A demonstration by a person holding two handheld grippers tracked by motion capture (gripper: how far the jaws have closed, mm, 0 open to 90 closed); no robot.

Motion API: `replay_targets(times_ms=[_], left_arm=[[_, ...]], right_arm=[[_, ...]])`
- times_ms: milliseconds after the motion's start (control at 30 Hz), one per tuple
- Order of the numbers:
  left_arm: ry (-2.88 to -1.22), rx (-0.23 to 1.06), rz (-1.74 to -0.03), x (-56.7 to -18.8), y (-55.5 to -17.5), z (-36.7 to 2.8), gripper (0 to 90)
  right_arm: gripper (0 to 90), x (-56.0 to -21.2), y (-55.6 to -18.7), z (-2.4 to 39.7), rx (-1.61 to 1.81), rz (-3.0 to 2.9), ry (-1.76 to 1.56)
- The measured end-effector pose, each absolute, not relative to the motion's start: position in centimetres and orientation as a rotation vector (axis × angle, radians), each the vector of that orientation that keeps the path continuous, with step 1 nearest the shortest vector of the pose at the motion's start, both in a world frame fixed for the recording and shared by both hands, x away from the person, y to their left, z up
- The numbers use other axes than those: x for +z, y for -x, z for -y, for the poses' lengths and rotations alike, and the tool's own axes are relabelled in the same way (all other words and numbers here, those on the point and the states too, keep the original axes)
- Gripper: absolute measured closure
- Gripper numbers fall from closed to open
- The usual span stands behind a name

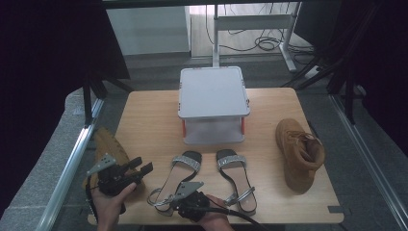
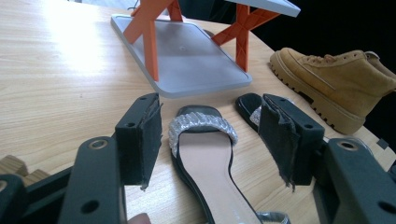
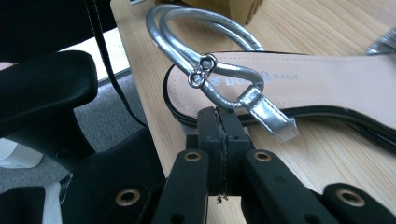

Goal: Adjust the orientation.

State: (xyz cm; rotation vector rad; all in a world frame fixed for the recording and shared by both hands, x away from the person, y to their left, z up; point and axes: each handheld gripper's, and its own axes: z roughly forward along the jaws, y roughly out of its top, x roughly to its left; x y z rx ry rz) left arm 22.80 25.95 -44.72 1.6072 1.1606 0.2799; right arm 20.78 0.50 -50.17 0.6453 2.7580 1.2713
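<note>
Left sandal lies flat on the table at 6 o'clock of the two-tier rack, toe toward the rack, heel near the table's front edge. Its mate, the right sandal, sits just beside it at 3 o'clock, parallel and likewise flat.

Right tool: pads pressed together, nothing between them. In the right gripper view the tips sit at the heel edge of the left sandal's sole, just under the silver ankle strap; whether they touch the sole cannot be told. Not a grip yet.

Left tool: spread wide, hanging above the table at 9 o'clock of the left sandal, aimed along it toward the rack. In the left gripper view the sandal's beaded toe band shows between the pads but farther off, no contact.

Two tan boots: one at 3 o'clock of the sandals near the table's right edge, upright; the other at the left edge, partly behind the left tool.

Status, as a judgement: early. Both rack tiers look empty, all four shoes on the table. Nothing lifted. Likely remaining: grab the left sandal, move it to the rack, then the rest.
</note>
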Motion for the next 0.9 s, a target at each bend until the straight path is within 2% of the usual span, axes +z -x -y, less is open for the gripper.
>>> replay_targets(times_ms=[633, 900], left_arm=[[-1.586, 0.273, -1.169, -44.9, -22.8, -26.3, 40.1], [-1.606, 0.263, -1.174, -45.3, -22.9, -25.8, 40.4]], right_arm=[[89.7, -50.7, -21.2, -3.2, 1.328, -2.719, -0.664], [89.6, -48.7, -20.0, 0.7, 1.315, -2.623, -0.642]])
